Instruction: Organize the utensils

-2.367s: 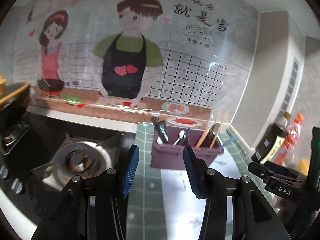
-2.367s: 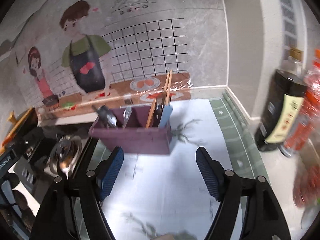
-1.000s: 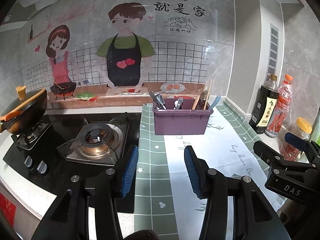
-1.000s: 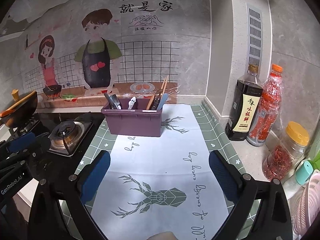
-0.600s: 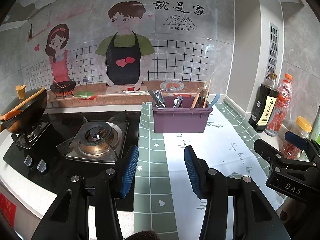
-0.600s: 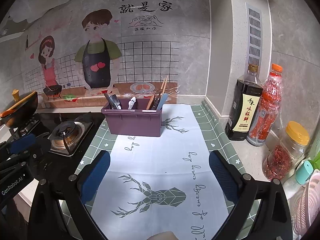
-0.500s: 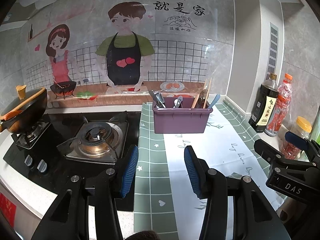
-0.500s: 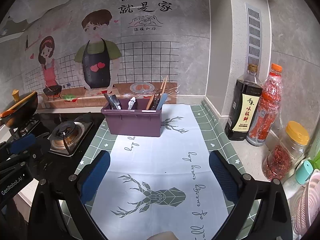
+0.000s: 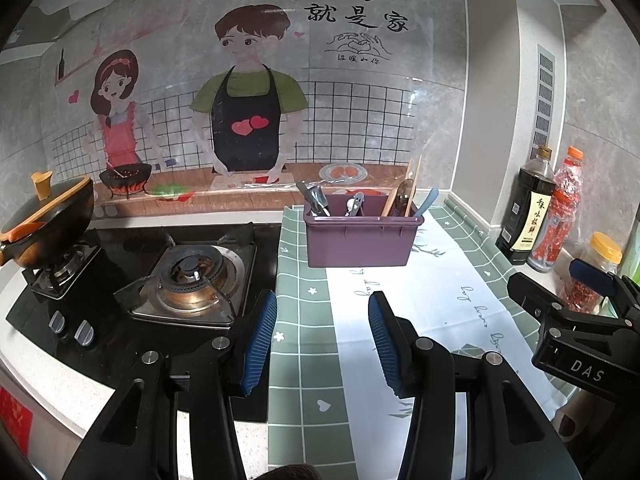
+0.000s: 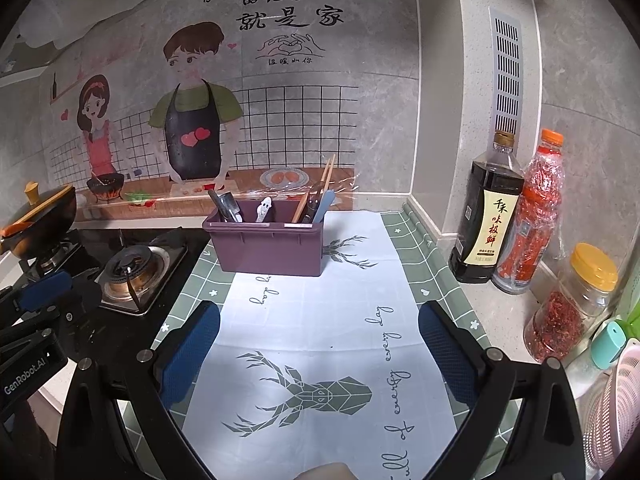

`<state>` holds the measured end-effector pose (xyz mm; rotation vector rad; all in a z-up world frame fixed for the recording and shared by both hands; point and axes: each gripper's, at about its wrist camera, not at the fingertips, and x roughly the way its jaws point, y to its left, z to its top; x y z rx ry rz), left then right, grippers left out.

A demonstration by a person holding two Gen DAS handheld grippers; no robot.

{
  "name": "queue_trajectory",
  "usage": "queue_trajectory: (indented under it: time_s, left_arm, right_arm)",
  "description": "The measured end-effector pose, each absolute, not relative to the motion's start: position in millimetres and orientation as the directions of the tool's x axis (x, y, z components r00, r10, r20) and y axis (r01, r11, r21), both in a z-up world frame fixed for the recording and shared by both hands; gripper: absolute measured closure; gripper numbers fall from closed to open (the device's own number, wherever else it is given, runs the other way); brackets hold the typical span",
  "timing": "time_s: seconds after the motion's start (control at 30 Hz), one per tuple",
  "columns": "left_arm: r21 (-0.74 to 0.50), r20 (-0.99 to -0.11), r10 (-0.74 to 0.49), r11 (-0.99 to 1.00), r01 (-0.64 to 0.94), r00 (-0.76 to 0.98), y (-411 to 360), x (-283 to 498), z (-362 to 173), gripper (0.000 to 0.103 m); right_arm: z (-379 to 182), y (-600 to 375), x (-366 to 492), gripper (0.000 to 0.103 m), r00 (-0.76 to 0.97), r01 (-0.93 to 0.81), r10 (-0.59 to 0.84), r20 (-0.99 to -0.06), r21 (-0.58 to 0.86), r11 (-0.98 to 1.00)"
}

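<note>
A purple utensil bin (image 9: 359, 242) (image 10: 267, 249) stands at the back of the counter mat, near the wall. Dark-handled utensils lean in its left section, a small metal spoon (image 10: 264, 209) in the middle, and chopsticks (image 10: 316, 194) with a blue-handled piece on the right. My left gripper (image 9: 322, 340) hovers well short of the bin, open and empty. My right gripper (image 10: 319, 344) is open wide over the deer print, with nothing between its blue pads. Each gripper shows at the edge of the other's view.
A gas stove (image 9: 192, 280) with a black wok (image 9: 44, 216) lies to the left. A soy sauce bottle (image 10: 486, 220), a chili bottle (image 10: 532, 224) and a yellow-lidded jar (image 10: 572, 304) line the right wall. A pink strainer (image 10: 616, 412) sits at the right edge.
Both grippers pulled back from close to the bin and rose to a wider view of the counter; over the last second nothing has moved.
</note>
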<state>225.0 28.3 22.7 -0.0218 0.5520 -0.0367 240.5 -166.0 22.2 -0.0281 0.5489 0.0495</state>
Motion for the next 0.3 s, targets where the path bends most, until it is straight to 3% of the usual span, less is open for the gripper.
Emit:
queue_trajectory:
  time_s: [0.3]
  left_arm:
    - [-0.034, -0.522, -0.029, 0.999, 0.013, 0.852, 34.5, 225.2, 22.0, 0.054]
  right_arm:
    - [21.8, -164.4, 247.1, 0.004, 0.847, -0.051, 0.037, -0.530, -0.011, 0.999]
